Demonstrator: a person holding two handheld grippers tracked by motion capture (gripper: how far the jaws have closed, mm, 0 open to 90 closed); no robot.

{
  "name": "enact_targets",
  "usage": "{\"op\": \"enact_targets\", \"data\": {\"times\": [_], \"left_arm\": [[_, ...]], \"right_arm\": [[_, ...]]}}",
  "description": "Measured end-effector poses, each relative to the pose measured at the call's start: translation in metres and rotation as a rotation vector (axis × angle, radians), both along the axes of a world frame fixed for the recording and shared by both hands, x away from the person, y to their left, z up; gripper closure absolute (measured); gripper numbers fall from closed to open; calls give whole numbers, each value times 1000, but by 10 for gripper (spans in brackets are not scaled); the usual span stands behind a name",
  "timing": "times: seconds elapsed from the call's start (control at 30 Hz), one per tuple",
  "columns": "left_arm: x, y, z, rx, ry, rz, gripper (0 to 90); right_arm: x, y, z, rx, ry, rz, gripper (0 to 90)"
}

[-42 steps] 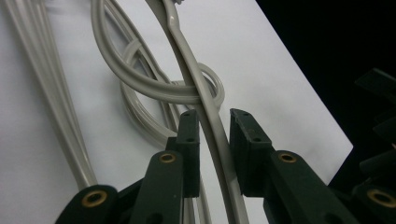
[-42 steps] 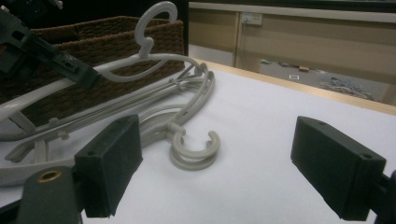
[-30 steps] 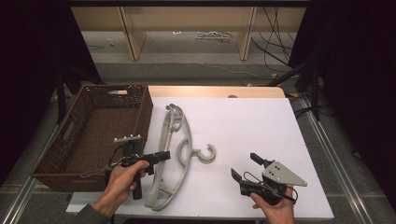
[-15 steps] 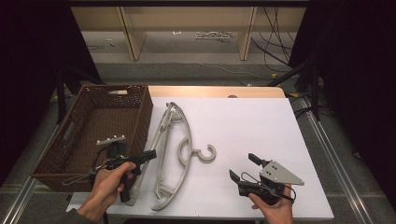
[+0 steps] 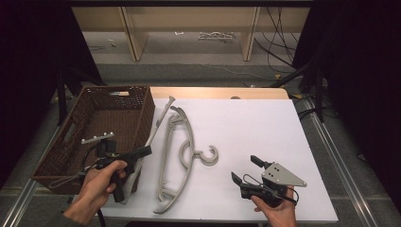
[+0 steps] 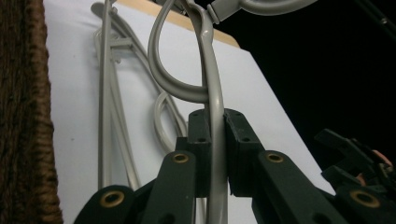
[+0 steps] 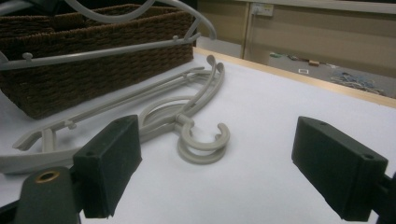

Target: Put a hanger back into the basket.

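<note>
At the lower left of the high view the person's left hand (image 5: 101, 182) holds the left gripper (image 5: 142, 152) level, pointing right, its jaws clamped on the bar of a grey hanger (image 6: 212, 100) lifted beside the wicker basket (image 5: 56, 156). More hangers (image 5: 177, 161) lie mid-frame on the white table (image 5: 265, 127). At lower right, the right gripper (image 5: 246, 169) rests low, jaws wide apart.

One camera hangs high over the person's side, looking forward and down across the white bench (image 5: 265, 127). One rides each gripper, low and close along its jaws: the left's faces up the bench past the basket (image 6: 23, 116), the right's faces the basket. All three share the hangers (image 5: 182, 146).
</note>
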State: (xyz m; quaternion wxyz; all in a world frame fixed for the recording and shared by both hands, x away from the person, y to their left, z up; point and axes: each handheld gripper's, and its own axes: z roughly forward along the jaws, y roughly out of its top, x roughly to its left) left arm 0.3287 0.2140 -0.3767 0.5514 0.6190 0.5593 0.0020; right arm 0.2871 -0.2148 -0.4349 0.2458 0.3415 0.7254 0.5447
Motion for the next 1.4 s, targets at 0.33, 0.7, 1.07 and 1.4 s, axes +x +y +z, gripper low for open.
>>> {"op": "enact_targets", "data": {"times": [0.33,0.7,1.07,1.4], "left_arm": [[2,12,35,-14,-55,-9,817],[7,34,54,14,-87,-8,817],[12,79,58,24,-117,12,817],[20,115,46,38,-152,8,817]], "right_arm": [[0,-1,0,-14,1,-7,166],[0,-1,0,-12,-2,-13,166],[1,0,0,-16,6,-10,166],[2,1,-1,-26,13,-4,166]]}}
